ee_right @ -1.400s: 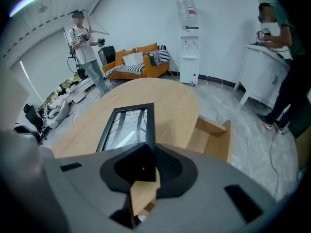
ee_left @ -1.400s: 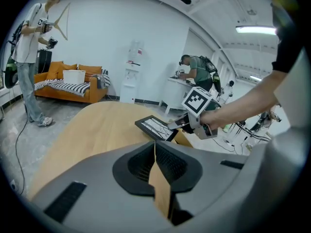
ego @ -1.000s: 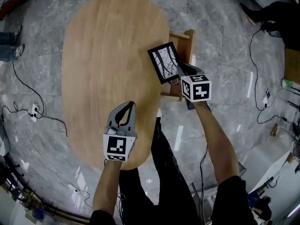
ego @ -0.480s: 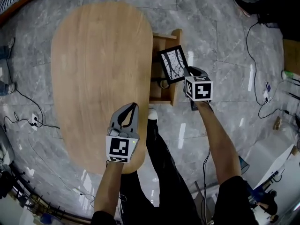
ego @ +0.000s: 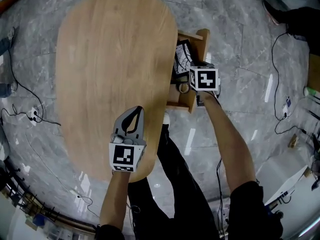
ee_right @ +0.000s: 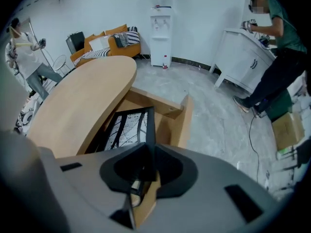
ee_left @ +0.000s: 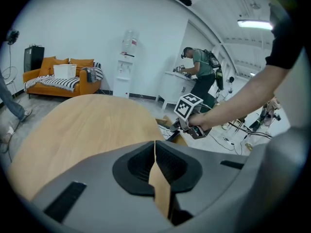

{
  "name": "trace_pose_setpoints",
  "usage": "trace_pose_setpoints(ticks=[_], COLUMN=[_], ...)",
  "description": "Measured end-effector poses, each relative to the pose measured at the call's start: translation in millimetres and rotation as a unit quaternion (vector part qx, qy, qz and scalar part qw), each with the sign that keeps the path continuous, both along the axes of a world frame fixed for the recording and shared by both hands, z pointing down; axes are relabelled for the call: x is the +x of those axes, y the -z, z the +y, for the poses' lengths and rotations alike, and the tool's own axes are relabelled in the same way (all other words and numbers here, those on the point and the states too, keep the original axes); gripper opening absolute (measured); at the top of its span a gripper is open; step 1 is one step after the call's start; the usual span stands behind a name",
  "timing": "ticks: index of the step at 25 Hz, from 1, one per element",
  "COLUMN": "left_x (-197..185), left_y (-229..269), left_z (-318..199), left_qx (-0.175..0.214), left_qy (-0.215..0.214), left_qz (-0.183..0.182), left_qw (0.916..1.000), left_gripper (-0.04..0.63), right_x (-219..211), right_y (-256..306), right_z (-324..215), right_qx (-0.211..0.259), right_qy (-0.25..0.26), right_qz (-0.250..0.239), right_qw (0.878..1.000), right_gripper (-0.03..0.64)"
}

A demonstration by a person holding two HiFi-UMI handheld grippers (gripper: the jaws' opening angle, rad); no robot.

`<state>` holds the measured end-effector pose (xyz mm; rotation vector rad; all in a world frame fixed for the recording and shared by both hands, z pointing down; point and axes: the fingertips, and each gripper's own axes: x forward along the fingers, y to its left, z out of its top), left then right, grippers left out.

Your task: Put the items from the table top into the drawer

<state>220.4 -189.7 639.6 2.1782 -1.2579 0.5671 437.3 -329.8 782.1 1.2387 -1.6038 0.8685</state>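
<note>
A black-framed picture (ego: 182,58) with a branch pattern sits tilted inside the open wooden drawer (ego: 199,48) at the table's right edge. My right gripper (ee_right: 149,149) is shut on the edge of the picture frame (ee_right: 127,126), and its marker cube (ego: 204,78) hangs over the drawer. A small ring-shaped thing (ego: 184,88) lies in the drawer's near end. My left gripper (ego: 138,110) hovers over the oval wooden table (ego: 110,59) near its front edge. Its jaws are shut with nothing between them (ee_left: 155,147).
Grey marble floor surrounds the table, with cables (ego: 30,115) trailing at the left and right. An orange sofa (ee_left: 58,74), a water dispenser (ee_right: 160,23) and a white cabinet (ee_right: 243,57) with a person beside it stand by the far walls.
My right gripper has sunk with the framed picture from above the table's edge down into the drawer. The left gripper has shifted only a little over the table.
</note>
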Motion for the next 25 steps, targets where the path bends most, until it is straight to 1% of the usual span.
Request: trace_pose_setpoints(ticks=[4,7,9,11,12,14,16,19,22,25], left_x=[-13.5,-26.7,-33.0,-37.0,-38.3,-39.9,-39.2,-30.8,-24.2,-27.7], left_y=[-3.4,-2.4,0.0,2.7,4.8,12.0,23.8,50.1,77.1,101.5], left_z=[9.8,20.9,28.0,36.3,40.9,49.6,57.8,67.4,66.4,76.1], left_qx=[-0.005,-0.008,-0.009,-0.009,-0.009,-0.007,-0.004,0.006,0.029,0.037], left_qy=[0.020,0.035,0.042,0.039,0.035,0.026,0.020,0.006,-0.003,0.003], left_qz=[-0.002,-0.007,-0.008,-0.009,-0.010,-0.011,-0.010,-0.009,-0.007,-0.003], left_qw=[0.9998,0.9993,0.9991,0.9992,0.9993,0.9996,0.9997,0.9999,0.9995,0.9993], left_gripper=[0.018,0.018,0.018,0.018,0.018,0.018,0.018,0.018,0.018,0.018], right_x=[3.0,7.3,8.3,9.4,10.1,10.4,6.2,-5.1,-22.7,-49.8], right_y=[-14.2,-14.8,-9.0,3.5,11.8,30.3,48.9,80.5,119.8,163.7], right_z=[1.0,4.1,4.3,7.7,12.3,27.7,48.6,83.5,112.1,147.4], right_qx=[-0.006,0.013,0.027,0.042,0.050,0.067,0.077,0.089,0.117,0.142], right_qy=[-0.054,-0.061,-0.065,-0.081,-0.093,-0.117,-0.141,-0.167,-0.165,-0.139], right_qz=[0.008,0.030,0.029,0.019,0.012,-0.009,-0.045,-0.103,-0.143,-0.168], right_qw=[0.998,0.998,0.997,0.996,0.994,0.991,0.986,0.977,0.969,0.966], right_gripper=[0.075,0.085,0.107,0.107,0.098,0.055,0.016,0.009,0.009,0.008])
